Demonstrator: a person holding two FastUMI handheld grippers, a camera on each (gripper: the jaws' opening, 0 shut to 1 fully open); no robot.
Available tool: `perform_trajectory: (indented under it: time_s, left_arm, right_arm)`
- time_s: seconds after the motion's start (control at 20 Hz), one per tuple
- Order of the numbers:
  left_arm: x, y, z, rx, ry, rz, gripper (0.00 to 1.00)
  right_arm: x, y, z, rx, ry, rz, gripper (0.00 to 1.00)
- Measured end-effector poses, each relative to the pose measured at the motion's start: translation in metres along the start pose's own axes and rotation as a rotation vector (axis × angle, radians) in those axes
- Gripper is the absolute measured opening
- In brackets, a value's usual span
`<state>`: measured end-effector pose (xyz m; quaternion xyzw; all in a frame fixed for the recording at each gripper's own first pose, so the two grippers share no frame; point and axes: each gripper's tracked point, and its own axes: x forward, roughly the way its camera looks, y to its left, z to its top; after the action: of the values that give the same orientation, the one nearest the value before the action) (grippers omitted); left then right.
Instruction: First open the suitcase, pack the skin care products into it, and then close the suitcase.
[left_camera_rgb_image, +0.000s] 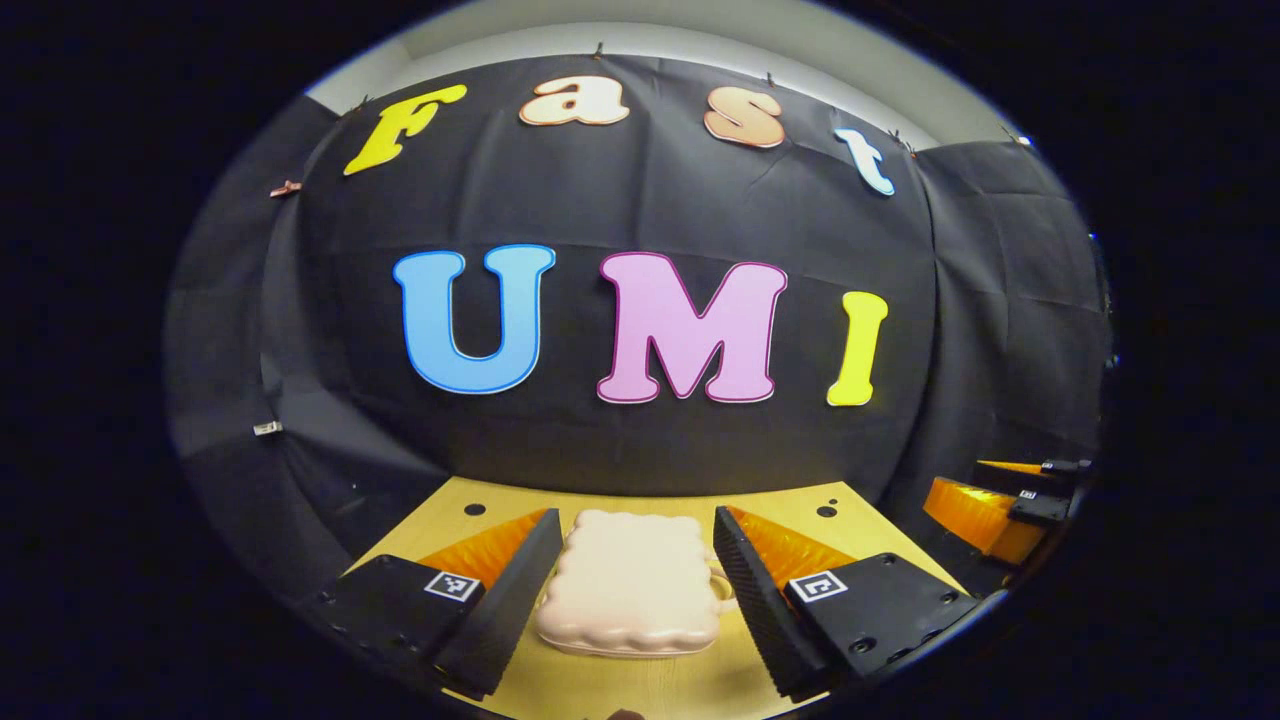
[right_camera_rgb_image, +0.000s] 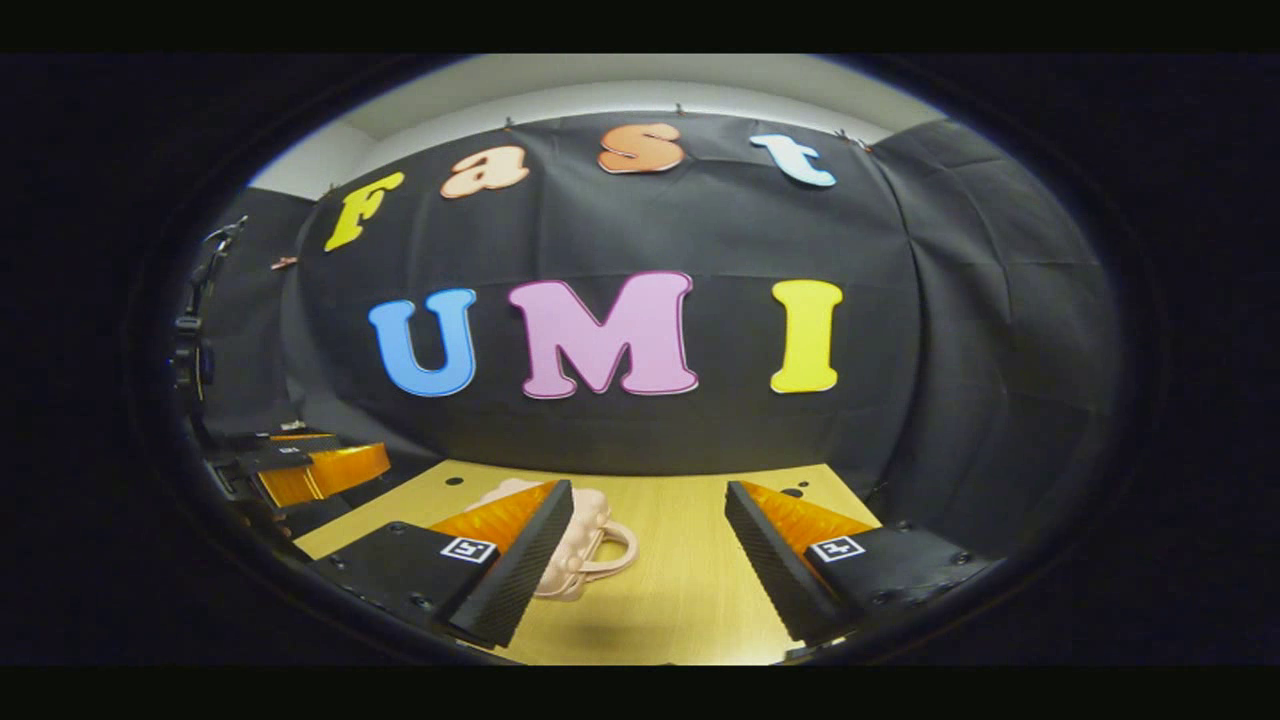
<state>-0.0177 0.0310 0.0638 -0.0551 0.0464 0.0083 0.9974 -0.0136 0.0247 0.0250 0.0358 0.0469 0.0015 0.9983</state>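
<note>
A small pale pink suitcase (left_camera_rgb_image: 630, 585) with a scalloped edge lies flat and closed on the wooden table (left_camera_rgb_image: 790, 505). My left gripper (left_camera_rgb_image: 635, 585) is open, with the suitcase lying in view between its two fingers, apart from both. In the right gripper view the suitcase (right_camera_rgb_image: 585, 545) sits at the left, its handle pointing right, partly hidden behind the left finger. My right gripper (right_camera_rgb_image: 645, 560) is open over bare table, to the right of the suitcase. The other gripper (right_camera_rgb_image: 310, 465) shows at the far left of that view, and the right one (left_camera_rgb_image: 1005, 505) at the far right of the left gripper view.
The black cloth wall (left_camera_rgb_image: 650, 430) rises just behind the table's far edge. Small dark holes (left_camera_rgb_image: 826, 510) mark the tabletop near its back corners. Bare wood (right_camera_rgb_image: 690, 570) lies to the right of the suitcase.
</note>
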Motion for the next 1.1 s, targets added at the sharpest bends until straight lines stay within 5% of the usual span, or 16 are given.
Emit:
perform_trajectory:
  time_s: [0.25,1.1]
  left_arm:
    - [-0.041,0.023,0.01,-0.037,-0.057,-0.003,0.96]
    - [-0.057,0.018,0.006,0.071,-0.055,0.004,0.96]
  right_arm:
    - [-0.04,0.025,-0.002,-0.011,-0.016,0.011,0.97]
    - [-0.052,0.017,0.001,0.03,0.002,-0.015,0.97]
